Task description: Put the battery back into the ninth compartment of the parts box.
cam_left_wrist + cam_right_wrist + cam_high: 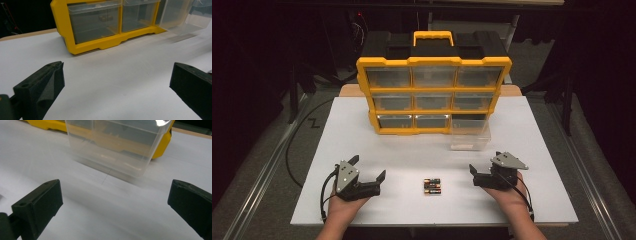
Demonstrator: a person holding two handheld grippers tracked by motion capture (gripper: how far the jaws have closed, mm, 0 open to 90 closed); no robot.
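1. White tabletop (362, 135) spreads under a dark room, with a yellow-and-black drawer cabinet (433, 95) standing at its far middle.
2. One clear drawer (469, 134) stands out on the table, just in front of the cabinet's lower right corner.
3. Near the front edge, a small cluster of batteries (432, 186) lies flat on the table, between the two grippers and touching neither.
4. The left gripper (369, 169) rests in the person's hand to the left of the batteries, its jaws spread wide apart with nothing between them; it faces the cabinet's lower left drawers.
5. The right gripper (484, 162) sits to the right of the batteries, a bit farther from them, jaws also wide apart and empty.
6. In the right gripper view the clear drawer (113, 147) stands beyond the jaws, apart from them.
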